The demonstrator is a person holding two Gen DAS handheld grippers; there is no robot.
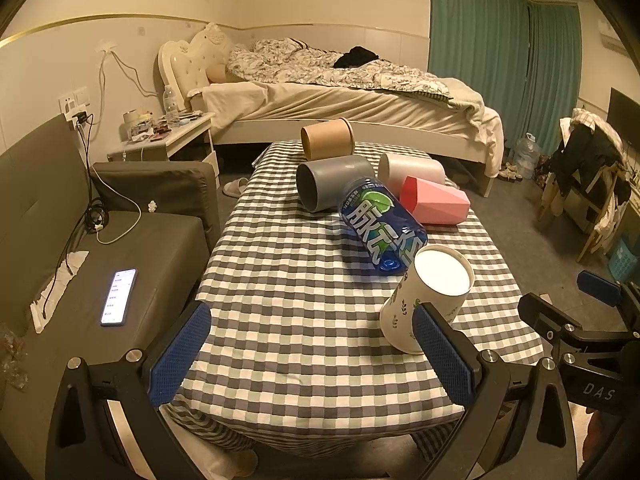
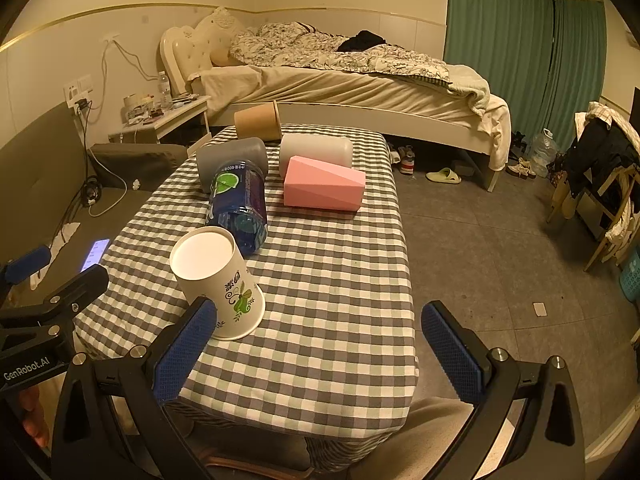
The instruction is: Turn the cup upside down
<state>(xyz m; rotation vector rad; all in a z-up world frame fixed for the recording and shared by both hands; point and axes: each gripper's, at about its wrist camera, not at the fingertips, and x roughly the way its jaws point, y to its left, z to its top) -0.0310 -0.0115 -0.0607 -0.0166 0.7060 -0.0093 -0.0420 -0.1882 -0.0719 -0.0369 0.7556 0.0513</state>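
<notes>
A white paper cup with green leaf print [image 1: 428, 296] stands upside down, base up, on the checked tablecloth [image 1: 304, 280] near the front edge. It also shows in the right wrist view [image 2: 218, 280]. My left gripper [image 1: 312, 352] is open and empty, its right finger just in front of the cup. My right gripper [image 2: 320, 352] is open and empty, its left finger close to the cup's rim. Each gripper shows at the edge of the other's view.
Behind the cup lie a blue bottle [image 1: 382, 226], a grey cup [image 1: 332, 184], a white cup [image 1: 412, 170], a pink faceted cup [image 1: 434, 202] and a brown paper cup [image 1: 328, 138]. A sofa with a lit phone [image 1: 119, 296] is on the left, a bed [image 1: 340, 92] behind.
</notes>
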